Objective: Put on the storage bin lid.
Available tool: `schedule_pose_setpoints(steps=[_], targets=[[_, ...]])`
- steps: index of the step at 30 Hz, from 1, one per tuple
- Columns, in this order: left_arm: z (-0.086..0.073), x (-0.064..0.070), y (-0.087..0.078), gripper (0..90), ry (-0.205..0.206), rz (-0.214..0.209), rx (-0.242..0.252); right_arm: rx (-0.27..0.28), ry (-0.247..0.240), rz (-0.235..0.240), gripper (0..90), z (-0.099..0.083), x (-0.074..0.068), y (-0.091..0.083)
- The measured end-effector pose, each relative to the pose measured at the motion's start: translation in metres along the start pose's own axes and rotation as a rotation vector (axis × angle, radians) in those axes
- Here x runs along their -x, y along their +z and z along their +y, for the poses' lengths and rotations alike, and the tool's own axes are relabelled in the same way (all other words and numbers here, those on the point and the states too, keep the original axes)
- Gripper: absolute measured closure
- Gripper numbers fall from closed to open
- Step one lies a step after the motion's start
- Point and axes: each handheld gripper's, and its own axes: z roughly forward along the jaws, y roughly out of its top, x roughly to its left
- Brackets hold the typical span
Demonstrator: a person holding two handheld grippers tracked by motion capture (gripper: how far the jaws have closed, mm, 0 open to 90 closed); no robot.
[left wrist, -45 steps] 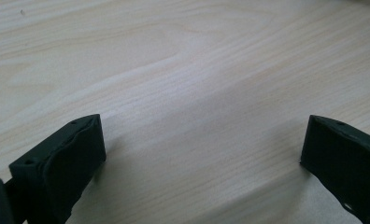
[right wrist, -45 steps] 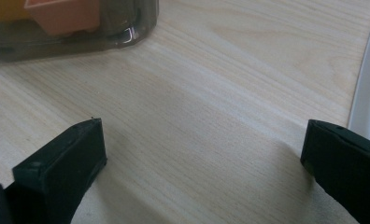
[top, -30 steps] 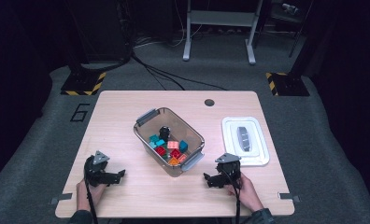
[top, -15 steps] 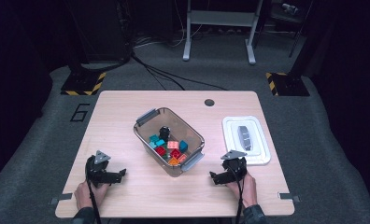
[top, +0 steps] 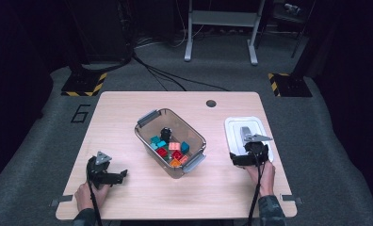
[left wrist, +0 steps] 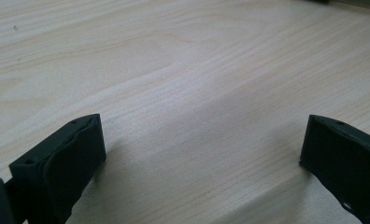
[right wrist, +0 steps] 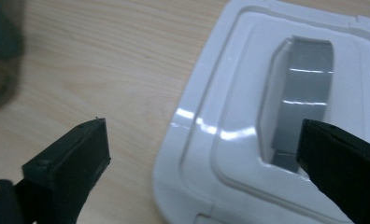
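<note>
A clear plastic bin (top: 149, 117) with several coloured bricks (top: 170, 148) and a black piece stands mid-table. Right of it lies a white lid (top: 236, 129) with a grey handle (top: 246, 132). My right gripper (top: 247, 155) is open at the lid's near edge. In the right gripper view its jaws (right wrist: 202, 163) stand wide apart over the lid's (right wrist: 248, 116) near left corner, with the grey handle (right wrist: 304, 93) ahead of the right jaw. My left gripper (top: 118, 176) is open near the front left, and its jaws (left wrist: 202, 158) hold nothing over bare wood.
The wooden table (top: 128, 103) has a small round hole (top: 211, 103) at its back edge. Dark floor with cables and metal stand legs (top: 220, 52) lies beyond. The blurred bin corner (right wrist: 1, 51) shows at the left of the right gripper view.
My right gripper has moved right and forward from the table's front to the lid's near edge. The left gripper has barely shifted.
</note>
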Motion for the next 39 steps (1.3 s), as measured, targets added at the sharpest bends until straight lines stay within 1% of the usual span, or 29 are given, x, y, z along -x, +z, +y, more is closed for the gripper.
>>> schedule_pose_setpoints(steps=[1,2,3,4,5,7,8,9,11,14,15,16,17,18,19,21,22,26,27,28,29,31,32,33,35,37,38,39], targets=[[0.000,0.000,0.000,0.0,0.000,0.000,0.000,-0.013,0.018,-0.009,7.1,0.002,0.004,0.003],[0.000,0.000,0.000,0.0,0.000,0.000,0.000,-0.028,0.041,-0.007,11.2,0.003,0.009,0.006],[0.000,0.000,0.000,0.0,0.000,0.000,0.000,-0.037,0.058,-0.015,13.5,0.005,0.014,0.009],[0.000,0.000,0.000,0.0,0.000,0.001,0.000,-0.037,0.067,-0.038,14.5,0.006,0.019,0.011],[0.000,0.000,0.000,0.0,0.000,0.000,0.000,-0.041,0.084,-0.048,15.7,0.007,0.022,0.014],[0.000,0.000,0.000,0.0,0.000,0.000,0.000,-0.044,0.109,-0.050,21.6,0.010,0.031,0.019],[0.000,0.000,0.000,0.0,0.002,0.000,0.000,-0.048,0.121,-0.069,24.2,0.011,0.034,0.021],[0.000,0.000,0.000,0.0,0.001,0.000,0.000,-0.040,0.122,-0.089,26.9,0.012,0.036,0.023],[0.000,0.000,0.000,0.0,0.000,0.000,0.000,-0.044,0.132,-0.094,30.5,0.013,0.040,0.028],[0.000,0.000,0.000,0.0,0.000,0.000,0.000,-0.019,0.138,-0.118,38.1,0.018,0.042,0.033],[0.000,0.000,0.000,0.0,0.000,0.000,0.000,-0.016,0.129,-0.122,40.8,0.021,0.043,0.034],[0.000,0.000,0.000,0.0,0.001,0.000,0.000,-0.016,0.129,-0.122,40.8,0.021,0.043,0.034],[0.000,0.000,0.000,0.0,0.000,0.000,0.000,-0.013,0.113,-0.144,48.5,0.025,0.040,0.038],[0.000,0.000,0.000,0.0,0.000,0.000,0.000,-0.013,0.113,-0.144,48.5,0.025,0.040,0.038],[0.000,0.000,0.000,0.0,0.001,0.000,0.000,-0.017,0.104,-0.172,56.8,0.027,0.040,0.041],[0.000,0.000,0.000,0.0,0.001,0.000,0.000,-0.010,0.114,-0.171,63.2,0.026,0.040,0.040],[0.000,0.000,0.000,0.0,0.000,0.000,0.000,-0.008,0.114,-0.175,64.2,0.026,0.040,0.040],[0.000,0.000,0.000,0.0,0.001,0.000,0.000,-0.016,0.116,-0.158,65.8,0.024,0.038,0.036],[0.000,0.000,0.000,0.0,0.000,0.000,0.000,-0.020,0.099,-0.135,66.9,0.021,0.037,0.033],[0.000,0.000,0.000,0.0,0.001,0.000,-0.001,-0.024,0.093,-0.124,67.0,0.020,0.037,0.031],[0.000,0.000,0.000,0.0,0.001,0.000,0.000,-0.022,0.095,-0.096,67.1,0.019,0.037,0.030],[0.000,0.000,0.000,0.0,0.002,-0.001,0.000,-0.030,0.080,-0.078,67.2,0.017,0.036,0.027],[0.000,0.000,0.000,0.0,0.002,0.000,0.000,-0.029,0.070,-0.079,67.2,0.016,0.036,0.026],[0.000,0.000,0.000,0.0,0.002,0.000,0.000,-0.034,0.060,-0.063,67.2,0.015,0.035,0.024],[0.000,0.000,0.000,0.0,0.002,0.000,0.000,-0.039,0.050,-0.057,67.0,0.014,0.035,0.023],[0.000,0.000,0.000,0.0,0.002,0.000,0.000,-0.039,0.062,-0.053,66.3,0.015,0.035,0.023],[0.000,0.000,0.000,0.0,0.001,0.002,0.004,-0.040,0.071,-0.060,65.0,0.016,0.033,0.024],[0.000,0.000,0.001,0.0,0.000,0.001,0.005,-0.034,0.058,-0.059,60.9,0.017,0.034,0.026]])
